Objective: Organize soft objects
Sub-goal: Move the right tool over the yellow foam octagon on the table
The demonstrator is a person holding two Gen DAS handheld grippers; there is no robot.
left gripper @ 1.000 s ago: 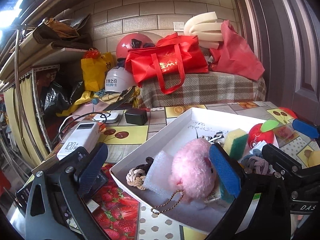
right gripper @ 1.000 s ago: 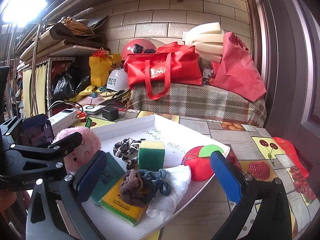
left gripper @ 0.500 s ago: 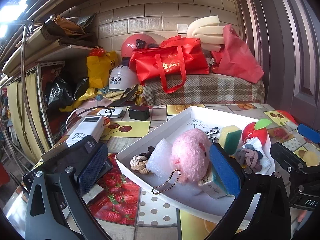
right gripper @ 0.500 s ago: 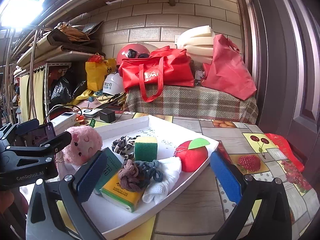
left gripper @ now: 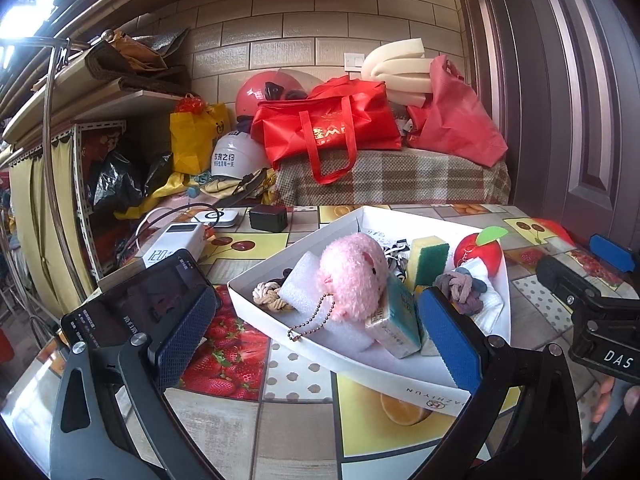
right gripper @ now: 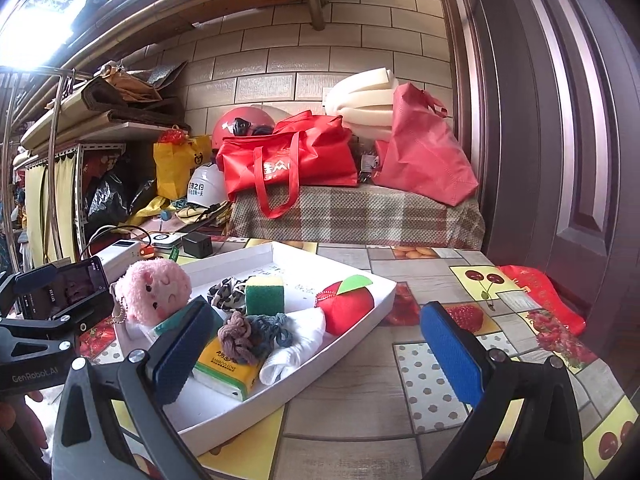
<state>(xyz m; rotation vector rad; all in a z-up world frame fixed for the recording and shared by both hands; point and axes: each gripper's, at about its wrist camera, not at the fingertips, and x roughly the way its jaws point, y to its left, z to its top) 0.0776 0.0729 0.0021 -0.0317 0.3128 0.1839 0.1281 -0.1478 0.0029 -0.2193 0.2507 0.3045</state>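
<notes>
A white tray (left gripper: 360,364) on the fruit-print table holds a pink plush (left gripper: 354,274), white foam block (left gripper: 298,292), rope knot (left gripper: 268,294), sponge (left gripper: 430,256), red apple plush (left gripper: 478,254), knotted grey-brown cloth (left gripper: 460,288), white sock (left gripper: 486,300) and a tissue pack (left gripper: 394,324). The tray (right gripper: 352,332), pink plush (right gripper: 156,292), sponge (right gripper: 264,296), apple plush (right gripper: 348,306) and yellow tissue pack (right gripper: 226,368) also show in the right wrist view. My left gripper (left gripper: 316,340) is open and empty, in front of the tray. My right gripper (right gripper: 316,348) is open and empty, near the tray's right side.
A phone (left gripper: 136,308), power bank (left gripper: 174,246) with cable and a black charger (left gripper: 268,218) lie left of the tray. A plaid-covered bench (left gripper: 392,178) with red bags (left gripper: 328,128) stands behind. A door (right gripper: 580,140) is at the right.
Both grippers have pulled back and up from the tray, so it looks smaller and further away. Both stay open. Nothing in the tray has moved.
</notes>
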